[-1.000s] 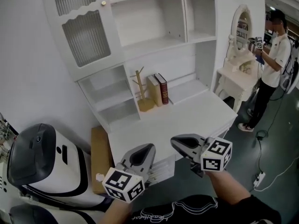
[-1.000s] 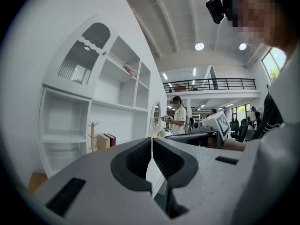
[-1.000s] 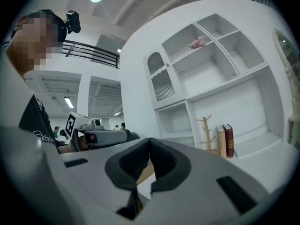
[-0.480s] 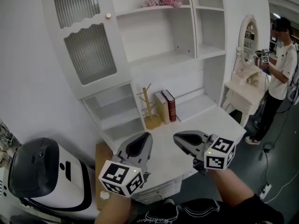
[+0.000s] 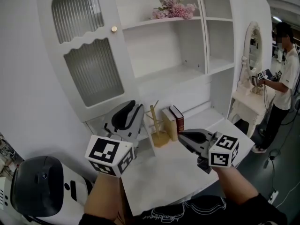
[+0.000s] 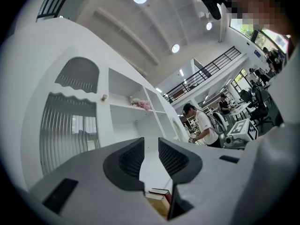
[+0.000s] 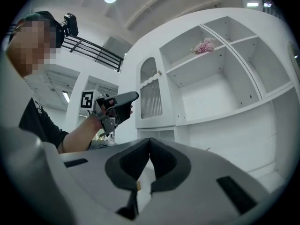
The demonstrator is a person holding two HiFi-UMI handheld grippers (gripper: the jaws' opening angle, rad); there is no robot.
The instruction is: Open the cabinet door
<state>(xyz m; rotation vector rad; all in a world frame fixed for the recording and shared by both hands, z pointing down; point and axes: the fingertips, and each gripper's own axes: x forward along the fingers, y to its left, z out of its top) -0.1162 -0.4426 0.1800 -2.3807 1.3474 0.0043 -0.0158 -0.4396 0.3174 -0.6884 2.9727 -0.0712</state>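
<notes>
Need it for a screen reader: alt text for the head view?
The left gripper, its empty jaws just opening, points toward a closed white cabinet door with a knob; the right gripper, jaws shut, hovers over the desk.

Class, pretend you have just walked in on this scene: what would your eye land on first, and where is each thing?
The tall white cabinet door, with ribbed glass panels and a small gold knob, fills the upper left and is closed. The left gripper hangs just below it; its jaws have just been opening, with nothing between them. Pink flowers sit on the top shelf to the right.
</notes>
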